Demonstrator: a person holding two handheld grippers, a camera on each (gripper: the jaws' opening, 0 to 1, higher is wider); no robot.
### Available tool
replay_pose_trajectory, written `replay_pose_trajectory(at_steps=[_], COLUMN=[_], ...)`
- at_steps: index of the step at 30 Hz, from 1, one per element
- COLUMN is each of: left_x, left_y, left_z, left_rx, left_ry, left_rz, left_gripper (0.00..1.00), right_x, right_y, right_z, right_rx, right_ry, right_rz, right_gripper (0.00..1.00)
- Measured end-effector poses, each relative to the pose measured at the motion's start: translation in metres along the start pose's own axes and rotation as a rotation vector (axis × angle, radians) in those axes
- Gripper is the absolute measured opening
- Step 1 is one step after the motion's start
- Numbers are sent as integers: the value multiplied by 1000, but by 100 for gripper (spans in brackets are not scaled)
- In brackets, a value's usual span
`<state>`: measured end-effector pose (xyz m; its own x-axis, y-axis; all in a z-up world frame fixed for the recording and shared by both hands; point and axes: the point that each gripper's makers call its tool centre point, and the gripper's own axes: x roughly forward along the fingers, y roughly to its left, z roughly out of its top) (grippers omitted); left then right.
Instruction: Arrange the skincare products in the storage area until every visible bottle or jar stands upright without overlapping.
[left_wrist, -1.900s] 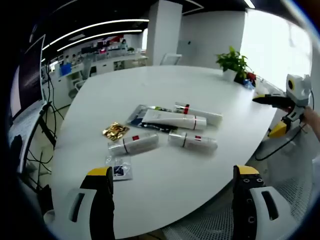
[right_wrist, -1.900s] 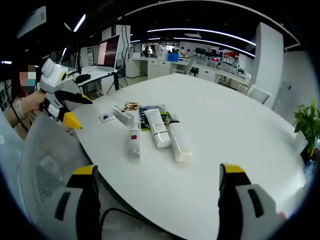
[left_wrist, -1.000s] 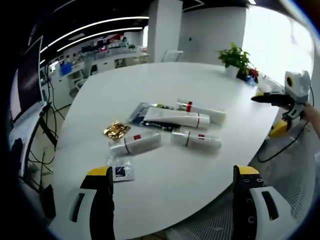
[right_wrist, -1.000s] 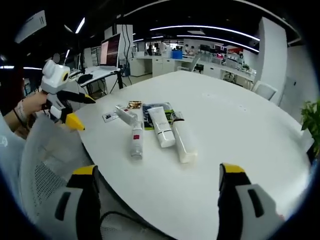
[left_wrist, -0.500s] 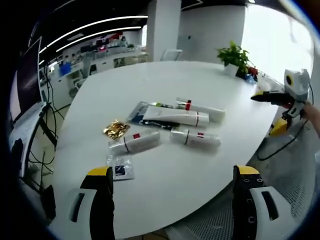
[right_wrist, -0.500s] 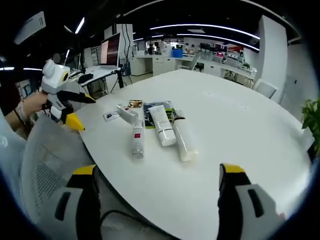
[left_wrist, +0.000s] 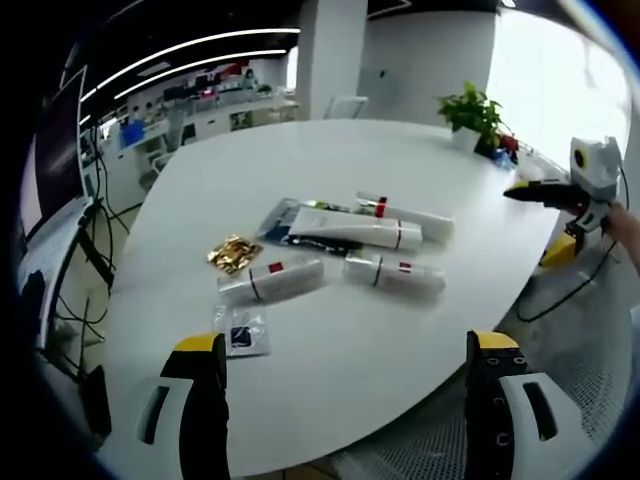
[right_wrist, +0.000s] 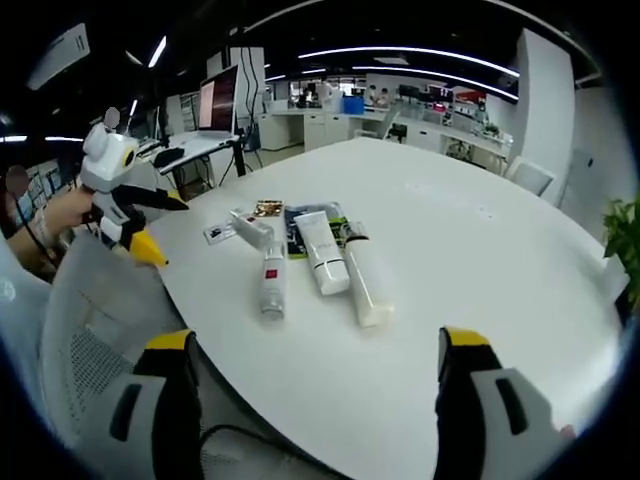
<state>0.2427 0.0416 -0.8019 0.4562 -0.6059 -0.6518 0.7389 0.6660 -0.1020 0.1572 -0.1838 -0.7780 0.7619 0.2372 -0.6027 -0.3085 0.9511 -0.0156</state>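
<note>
All four skincare tubes (left_wrist: 395, 273) lie flat on the white worktop (left_wrist: 330, 340), well ahead of the open, empty left gripper (left_wrist: 345, 400) and right gripper (right_wrist: 312, 400).

- Left gripper (left_wrist: 345, 400): seen in its own view as two jaws rising from the bottom edge, set wide apart, nothing between them. Black jaw bodies, yellow tips, white housings at the base.
- Left gripper, second sighting: in the right gripper view it stands at the left (right_wrist: 135, 222), raised, yellow-tipped jaws spread and pointing right. A hand (right_wrist: 62, 212) grips it from behind.
- Right gripper (right_wrist: 310, 395): in its own view, both jaws parted wide and empty. Same black, yellow and white build.
- Right gripper, second sighting: in the left gripper view at the far right (left_wrist: 552, 222), jaws spread and pointing left.
</note>
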Motion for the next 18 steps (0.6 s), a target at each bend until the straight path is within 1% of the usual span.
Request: replay_pose_trajectory(at_steps=[10, 18], left_x=[2, 4], left_y=[-2, -1], left_z=[-2, -1], left_rx=[-5, -16], left_ry=[5, -3], left_rz=[-8, -14], left_gripper=[97, 97], right_x=[4, 17], right_y=[-10, -15], right_z=[5, 10], right_rx=[-34, -85], right_ry=[37, 76], right_rz=[1, 19], right_gripper=[100, 100])
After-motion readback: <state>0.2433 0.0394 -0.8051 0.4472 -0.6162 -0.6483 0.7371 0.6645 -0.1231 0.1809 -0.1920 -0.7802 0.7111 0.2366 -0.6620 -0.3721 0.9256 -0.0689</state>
